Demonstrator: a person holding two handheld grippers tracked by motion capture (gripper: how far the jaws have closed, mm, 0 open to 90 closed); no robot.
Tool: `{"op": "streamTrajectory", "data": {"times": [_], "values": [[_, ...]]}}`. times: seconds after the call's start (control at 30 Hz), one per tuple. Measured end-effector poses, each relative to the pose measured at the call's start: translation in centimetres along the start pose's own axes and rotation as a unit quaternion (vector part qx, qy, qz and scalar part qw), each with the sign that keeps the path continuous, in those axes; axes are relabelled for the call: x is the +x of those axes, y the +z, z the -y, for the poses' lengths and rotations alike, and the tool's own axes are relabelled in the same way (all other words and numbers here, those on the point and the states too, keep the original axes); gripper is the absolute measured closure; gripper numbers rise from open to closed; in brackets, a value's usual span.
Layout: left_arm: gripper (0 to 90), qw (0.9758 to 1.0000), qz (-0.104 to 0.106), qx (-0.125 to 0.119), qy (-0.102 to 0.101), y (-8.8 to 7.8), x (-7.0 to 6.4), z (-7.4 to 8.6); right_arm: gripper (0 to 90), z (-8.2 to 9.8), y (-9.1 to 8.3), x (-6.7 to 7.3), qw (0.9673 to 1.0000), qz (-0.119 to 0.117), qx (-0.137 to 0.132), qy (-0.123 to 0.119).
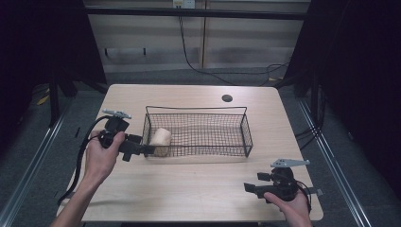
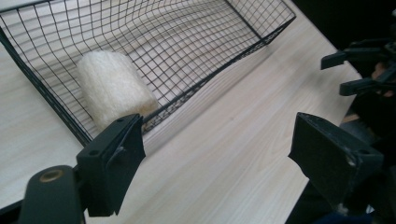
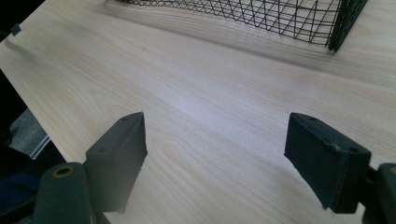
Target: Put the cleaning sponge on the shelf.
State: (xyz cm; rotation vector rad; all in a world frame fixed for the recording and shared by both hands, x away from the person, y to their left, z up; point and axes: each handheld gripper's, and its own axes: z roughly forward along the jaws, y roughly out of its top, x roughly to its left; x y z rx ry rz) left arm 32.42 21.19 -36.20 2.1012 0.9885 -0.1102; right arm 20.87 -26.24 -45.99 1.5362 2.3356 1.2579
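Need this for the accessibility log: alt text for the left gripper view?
A white fuzzy roll lies inside a black wire basket on a pale wooden table, at the basket's near corner. The left gripper is open outside that corner, empty. The other gripper shows at the far right.

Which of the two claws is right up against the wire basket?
The left claw, at the basket's left end beside the white roll; the right claw hangs near the table's front edge.

A black grid-mesh basket (image 1: 246, 127) holds a cream roll (image 1: 161, 138) on a pale woodgrain table (image 1: 189, 189).
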Motion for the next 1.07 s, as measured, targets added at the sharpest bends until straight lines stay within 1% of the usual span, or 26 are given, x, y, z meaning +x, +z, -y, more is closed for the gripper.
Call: {"op": "streamTrajectory", "data": {"times": [0.03,0.07,0.13,0.17,0.2,0.23,0.27,0.37,0.4,0.43,0.47,0.5,0.53,0.57,0.6,0.67,0.7,0.77,0.83,0.87,0.9,0.93,0.97,1.0,1.03,1.07], "values": [[17.1,0.9999,-0.006,-0.009,-0.002,-0.3,0.1,0.7,20.6,0.0,0.1,-0.1,1.0,0.0,0.0,-0.001],[17.1,0.9999,-0.006,-0.009,-0.002,-0.3,0.1,0.7,20.6,0.0,0.1,-0.1,1.0,0.0,0.0,-0.001],[17.1,0.9998,-0.004,-0.022,-0.003,-0.7,0.1,1.3,20.5,0.0,0.1,0.0,1.0,0.0,0.0,-0.001],[17.1,0.9995,-0.01,-0.03,-0.001,-0.9,0.1,2.0,20.5,0.0,0.1,0.0,1.0,0.001,-0.001,-0.001],[17.1,0.9995,-0.01,-0.03,-0.001,-0.9,0.1,2.0,20.5,0.0,0.1,0.0,1.0,0.001,-0.001,-0.001],[17.1,0.9992,-0.02,-0.035,0.0,-1.0,0.1,2.9,20.5,0.0,0.0,0.0,1.0,0.001,-0.001,-0.001],[17.1,0.9991,-0.019,-0.037,-0.004,-1.0,0.2,3.4,20.5,0.0,0.0,0.0,1.0,0.002,-0.002,-0.001],[17.1,0.999,-0.016,-0.04,-0.014,-0.9,0.4,4.5,20.5,0.0,0.0,0.0,1.0,0.002,-0.001,0.001],[17.1,0.9988,-0.022,-0.04,-0.015,-0.9,0.6,4.9,20.5,0.0,0.0,0.0,1.0,0.001,-0.001,0.0],[17.2,0.9988,-0.029,-0.032,-0.022,-0.8,0.7,5.7,20.5,0.0,0.1,0.0,1.0,0.001,-0.001,-0.001],[17.2,0.9988,-0.029,-0.032,-0.022,-0.8,0.7,5.7,20.5,0.0,0.1,0.0,1.0,0.001,-0.001,-0.001],[17.1,0.9986,-0.031,-0.026,-0.034,-0.8,0.8,6.1,20.5,0.0,0.1,0.0,1.0,0.002,-0.002,-0.001],[17.2,0.9987,-0.027,-0.029,-0.032,-0.8,0.5,7.0,20.4,0.0,0.0,0.0,1.0,0.002,-0.003,0.0],[17.2,0.9988,-0.03,-0.027,-0.029,-0.9,0.5,7.4,20.4,0.0,0.0,0.0,1.0,0.001,-0.007,0.002],[17.2,0.9988,-0.03,-0.027,-0.029,-0.9,0.5,7.4,20.4,0.0,0.0,0.0,1.0,0.001,-0.007,0.002],[17.2,0.9982,-0.038,-0.032,-0.034,-0.9,0.5,8.1,20.5,0.0,0.1,0.0,0.9999,-0.001,-0.015,0.004],[17.2,0.9977,-0.035,-0.038,-0.043,-1.0,0.6,8.5,20.6,0.0,0.1,0.0,0.9998,0.0,-0.017,0.005],[17.2,0.9971,-0.026,-0.047,-0.054,-1.0,0.8,9.3,21.0,0.0,0.1,0.1,0.9998,-0.001,-0.021,0.003],[17.2,0.996,-0.043,-0.054,-0.056,-0.9,0.9,10.1,21.1,0.1,0.1,0.1,0.9997,0.002,-0.024,0.006],[17.2,0.9961,-0.037,-0.053,-0.06,-0.8,1.1,10.5,21.1,0.1,0.1,0.0,0.9997,0.002,-0.025,0.008],[17.9,0.9949,-0.011,-0.079,-0.063,-0.7,1.4,11.4,21.5,0.1,0.1,-0.1,0.9997,0.003,-0.025,0.009],[18.2,0.9949,-0.011,-0.079,-0.063,-0.7,1.4,11.4,21.5,0.1,0.1,-0.1,0.9997,0.003,-0.025,0.009],[18.3,0.9957,-0.02,-0.064,-0.064,-0.4,1.4,12.0,22.0,0.2,0.4,-0.1,0.9997,0.007,-0.016,0.014],[18.3,0.9957,-0.02,-0.064,-0.064,-0.4,1.4,12.0,22.0,0.2,0.4,-0.1,0.9997,0.007,-0.016,0.014],[18.3,0.9953,-0.028,-0.068,-0.063,-0.2,1.4,12.3,22.0,0.1,0.5,-0.1,0.9998,0.007,-0.014,0.014],[18.3,0.9961,-0.023,-0.056,-0.063,-0.1,1.3,12.4,22.2,0.1,0.5,-0.1,0.9997,0.009,-0.015,0.014]]}}
